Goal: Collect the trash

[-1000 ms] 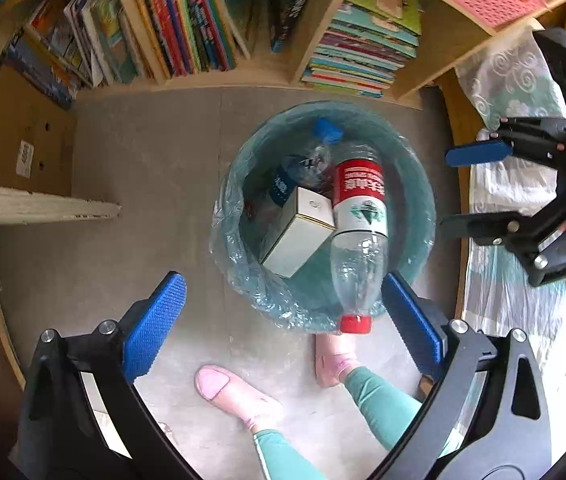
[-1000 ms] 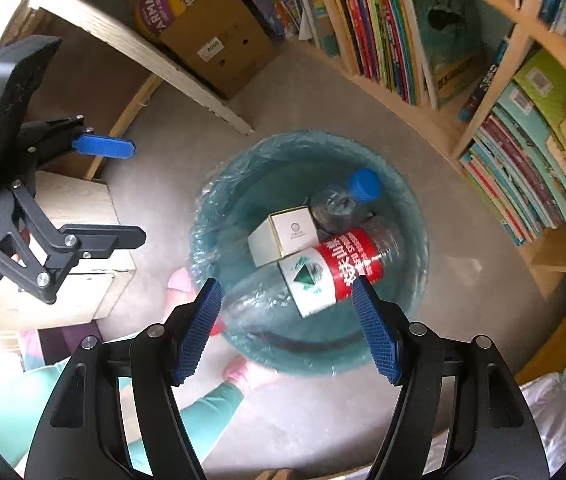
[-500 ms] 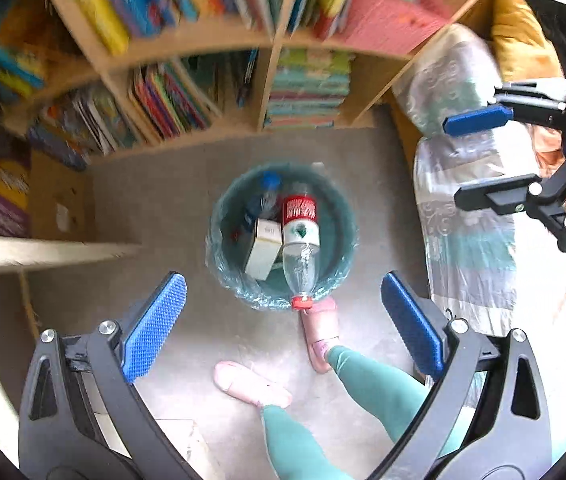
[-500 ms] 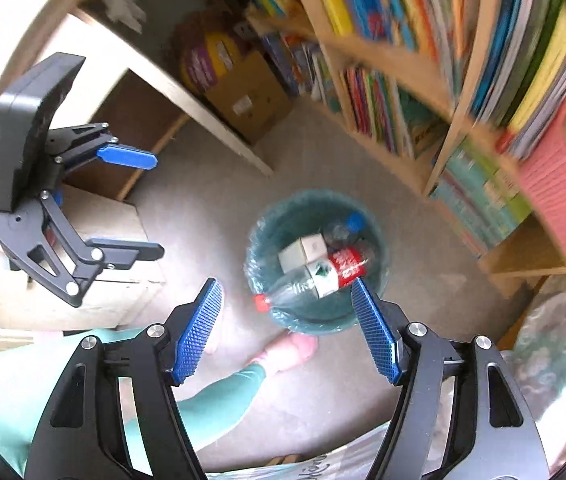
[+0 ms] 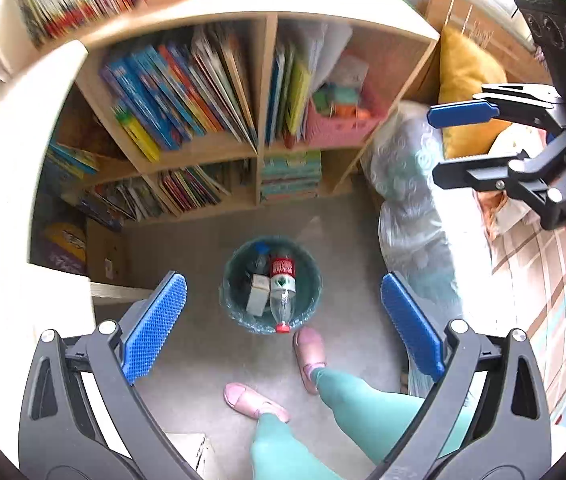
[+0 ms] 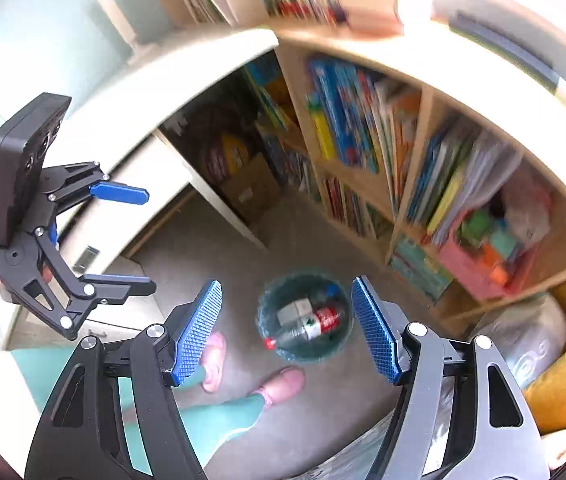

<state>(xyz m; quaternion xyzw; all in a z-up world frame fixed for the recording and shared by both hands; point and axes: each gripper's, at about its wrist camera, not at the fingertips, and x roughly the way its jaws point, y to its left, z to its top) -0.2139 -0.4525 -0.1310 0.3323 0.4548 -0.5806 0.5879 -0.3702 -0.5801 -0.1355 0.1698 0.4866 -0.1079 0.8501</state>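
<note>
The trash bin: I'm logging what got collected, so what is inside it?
Inside the trash bin lie a red-labelled plastic bottle, its red cap over the rim, a small white box and a blue-capped bottle. Whatever lies beneath them is covered.

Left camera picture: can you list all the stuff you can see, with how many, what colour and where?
Trash bin: one, teal with a plastic liner, on the floor in front of the bookshelf.
Plastic bottle: one, clear with red label and red cap, lying in the bin, cap over the near rim.
Small box: one, white, in the bin left of that bottle.
Blue-capped bottle: one, clear, at the back of the bin.
Bookshelf: one, light wood, full of colourful books.
Pink basket: one, on a right-hand shelf.
Cushion: one, yellow, right of the shelf.
Cardboard box: one, brown, on the floor at left.
Slippers: two, pink, on the person's feet.
Left gripper: open, blue pads.
Right gripper: open, at upper right.
</note>
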